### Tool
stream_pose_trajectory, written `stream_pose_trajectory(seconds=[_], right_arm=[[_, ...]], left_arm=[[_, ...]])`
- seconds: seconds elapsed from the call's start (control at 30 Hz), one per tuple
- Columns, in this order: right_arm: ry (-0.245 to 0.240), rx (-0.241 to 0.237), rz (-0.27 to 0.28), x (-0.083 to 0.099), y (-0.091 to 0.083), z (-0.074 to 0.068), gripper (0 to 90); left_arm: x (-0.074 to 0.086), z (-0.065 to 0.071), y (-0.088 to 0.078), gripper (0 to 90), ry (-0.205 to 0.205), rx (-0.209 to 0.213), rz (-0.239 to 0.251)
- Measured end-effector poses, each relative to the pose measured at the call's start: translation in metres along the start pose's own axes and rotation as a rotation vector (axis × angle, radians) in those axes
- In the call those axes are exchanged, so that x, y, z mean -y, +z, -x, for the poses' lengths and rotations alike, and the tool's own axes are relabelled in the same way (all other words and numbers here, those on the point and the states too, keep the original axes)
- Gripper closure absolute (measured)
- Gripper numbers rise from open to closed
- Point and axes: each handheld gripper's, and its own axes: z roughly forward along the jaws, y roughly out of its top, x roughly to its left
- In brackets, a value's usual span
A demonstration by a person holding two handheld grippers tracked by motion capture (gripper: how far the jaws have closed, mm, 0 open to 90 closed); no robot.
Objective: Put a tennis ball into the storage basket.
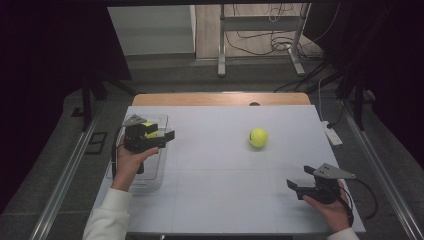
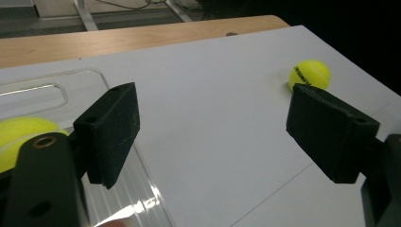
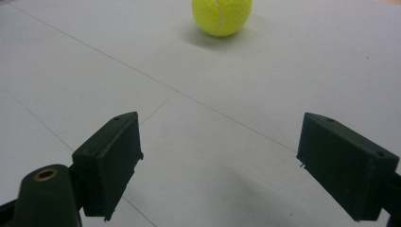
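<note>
- Your left hand (image 1: pixel 127 162) reaches forward from the near left edge of the counter (image 1: pixel 215 165), holding the left claw (image 1: pixel 161 138) above a clear plastic bin (image 1: pixel 150 175), pointing right.
- The left claw's jaws stand apart and released, with nothing between them.
- One tennis ball (image 2: pixel 19 137) lies in the bin, just behind that claw's left jaw.
- Your right hand (image 1: pixel 334 207) rests at the near right corner, with the right claw (image 1: pixel 298 186) pointing left, its jaws wide and empty.
- A second tennis ball (image 1: pixel 258 137) sits on the bare counter, well apart from both claws.
</note>
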Motion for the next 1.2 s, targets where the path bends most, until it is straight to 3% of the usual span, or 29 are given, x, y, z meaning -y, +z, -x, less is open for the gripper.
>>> stream_pose_trajectory(seconds=[0.4,1.2], right_arm=[[-0.001,-0.001,0.001,0.000,0.000,0.000,14.7],[0.005,0.001,0.006,0.001,-0.002,0.002,14.7]], left_arm=[[-0.002,0.016,0.002,19.1,0.028,0.049,0.009],[-0.003,0.032,0.017,19.0,0.058,0.060,-0.015]])
